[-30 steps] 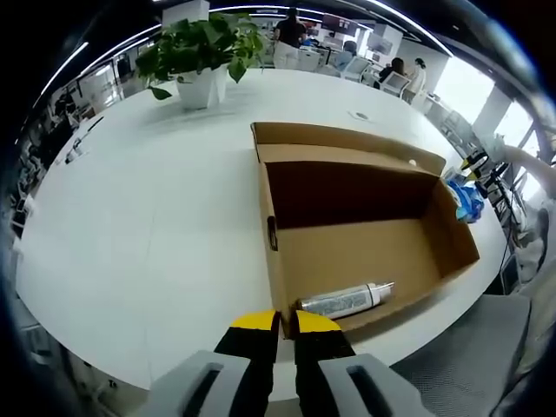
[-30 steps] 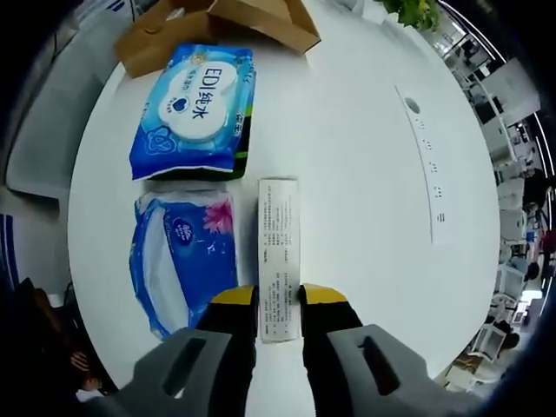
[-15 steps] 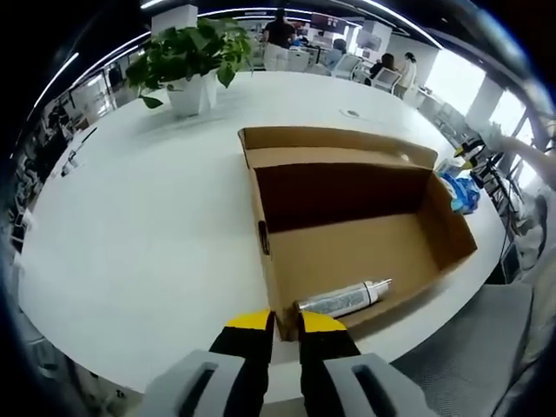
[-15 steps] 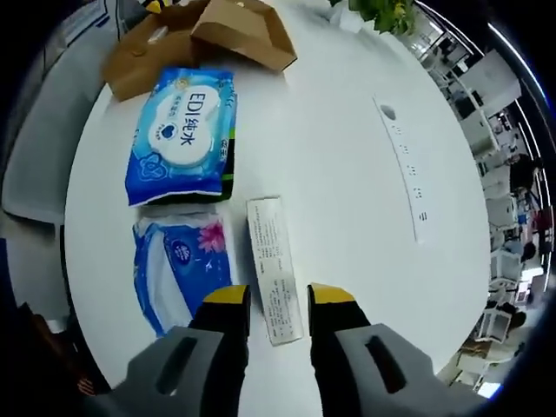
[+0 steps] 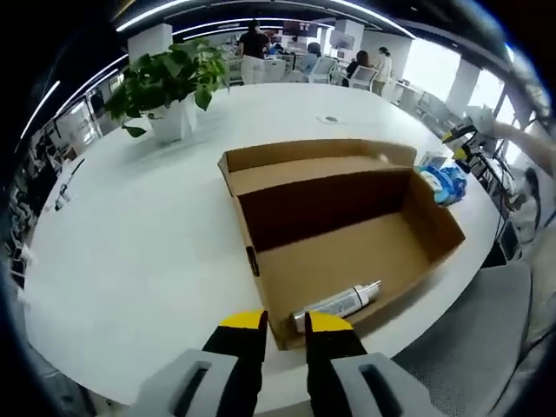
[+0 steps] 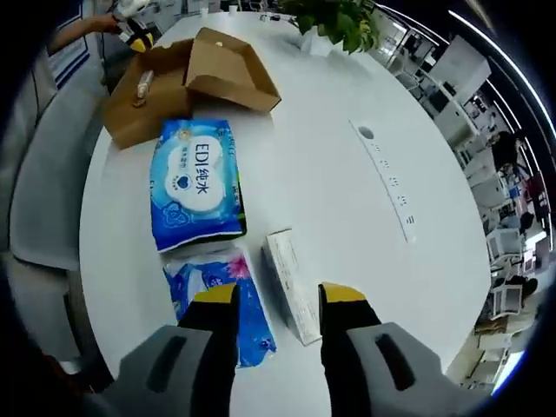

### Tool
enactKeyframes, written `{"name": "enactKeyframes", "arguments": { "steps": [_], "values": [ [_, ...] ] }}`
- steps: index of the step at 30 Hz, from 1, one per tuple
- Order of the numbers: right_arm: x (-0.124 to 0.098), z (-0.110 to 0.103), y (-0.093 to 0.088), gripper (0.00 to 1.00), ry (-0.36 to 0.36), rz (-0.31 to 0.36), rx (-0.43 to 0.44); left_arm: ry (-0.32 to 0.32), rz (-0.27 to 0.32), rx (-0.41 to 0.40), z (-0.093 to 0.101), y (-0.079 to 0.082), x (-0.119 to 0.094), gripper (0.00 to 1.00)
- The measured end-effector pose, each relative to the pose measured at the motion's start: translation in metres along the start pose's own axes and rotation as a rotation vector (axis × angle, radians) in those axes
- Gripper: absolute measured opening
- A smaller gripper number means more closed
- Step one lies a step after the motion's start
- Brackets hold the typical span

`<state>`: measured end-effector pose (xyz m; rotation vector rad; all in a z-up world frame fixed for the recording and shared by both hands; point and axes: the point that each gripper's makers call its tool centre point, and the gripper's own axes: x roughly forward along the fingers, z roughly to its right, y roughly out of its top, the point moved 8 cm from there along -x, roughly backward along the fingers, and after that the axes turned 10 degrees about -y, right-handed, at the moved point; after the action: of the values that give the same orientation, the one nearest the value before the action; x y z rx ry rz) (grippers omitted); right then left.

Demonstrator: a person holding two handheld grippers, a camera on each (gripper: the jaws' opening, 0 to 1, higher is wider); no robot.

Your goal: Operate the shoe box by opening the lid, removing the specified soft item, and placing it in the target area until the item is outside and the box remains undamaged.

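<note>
One open cardboard shoe box (image 5: 347, 234) on the white bench (image 5: 130, 234), one tube (image 5: 337, 303) lying inside at its near wall. Two blue soft packs (image 6: 198, 184) (image 6: 224, 300) and one slim white carton (image 6: 292, 284) sit outside on the bench. Left tongs (image 5: 283, 322) hover at the box's near edge, slightly parted, holding nothing. Right tongs (image 6: 278, 295) spread wide, empty, above the carton

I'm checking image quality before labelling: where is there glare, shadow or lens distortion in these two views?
Left gripper view: bright windows blow out the upper right, and the open shoe box has a dark shadowed back wall. Right gripper view: even light, a soft sheen on the white table, whose edge bows strongly from the fisheye lens; the wipes pack print stays sharp.
</note>
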<state>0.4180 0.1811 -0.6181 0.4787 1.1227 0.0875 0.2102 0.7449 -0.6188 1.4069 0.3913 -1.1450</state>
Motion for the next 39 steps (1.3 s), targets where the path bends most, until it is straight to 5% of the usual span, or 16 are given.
{"name": "enactKeyframes", "arguments": {
  "steps": [11,20,26,39],
  "values": [
    [-0.033,-0.031,0.022,0.47,-0.065,0.125,0.192,-0.143,-0.076,0.260,0.009,0.031,0.006,0.22],
    [-0.054,-0.062,0.023,0.53,-0.100,0.176,0.304,-0.254,-0.187,0.429,0.015,0.049,0.025,0.25],
    [-0.065,-0.084,0.021,0.61,-0.110,0.200,0.368,-0.362,-0.273,0.544,0.020,0.052,0.041,0.29],
    [-0.094,-0.122,0.025,0.77,-0.145,0.282,0.499,-0.468,-0.444,0.722,0.025,0.050,0.076,0.39]
  ]
}}
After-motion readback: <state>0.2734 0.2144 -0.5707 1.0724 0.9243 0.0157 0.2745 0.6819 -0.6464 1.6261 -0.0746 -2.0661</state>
